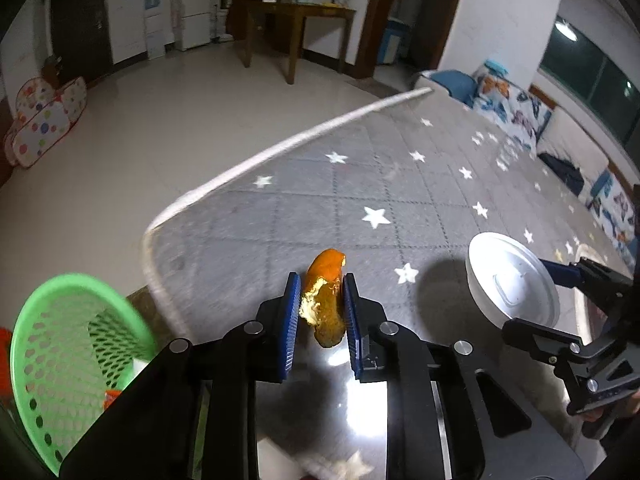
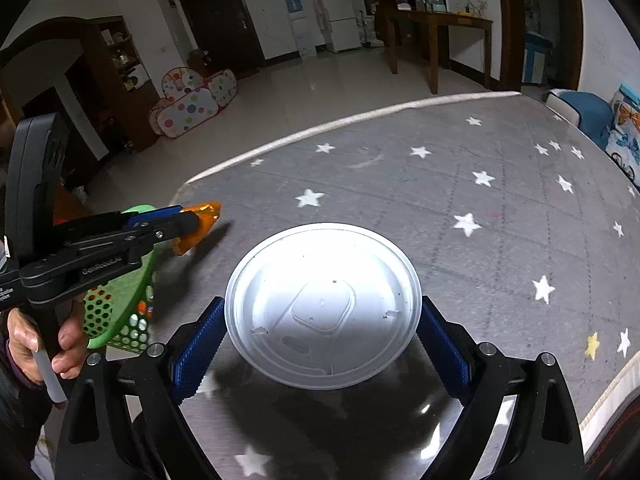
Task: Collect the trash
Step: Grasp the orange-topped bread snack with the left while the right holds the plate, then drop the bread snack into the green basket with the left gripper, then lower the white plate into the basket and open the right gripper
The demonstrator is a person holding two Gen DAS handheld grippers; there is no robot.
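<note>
My left gripper (image 1: pixel 321 300) is shut on an orange peel (image 1: pixel 325 300) and holds it above the grey star-patterned mat (image 1: pixel 360 200). The peel (image 2: pixel 200 222) and left gripper (image 2: pixel 188 220) also show in the right wrist view, near the green basket (image 2: pixel 120 312). My right gripper (image 2: pixel 320 340) is shut on a white round plastic lid (image 2: pixel 323 306), its blue pads against the lid's two sides. The lid (image 1: pixel 512 284) and right gripper (image 1: pixel 560 276) show at the right of the left wrist view. The green perforated basket (image 1: pixel 52 360) sits at lower left, with some items inside.
The mat's white edge (image 1: pixel 280 148) runs diagonally, with tiled floor (image 1: pixel 140 140) beyond. A polka-dot play tent (image 1: pixel 44 120), a wooden table (image 1: pixel 300 28) and patterned cushions (image 1: pixel 508 104) stand farther off. A hand (image 2: pixel 36 340) holds the left gripper's handle.
</note>
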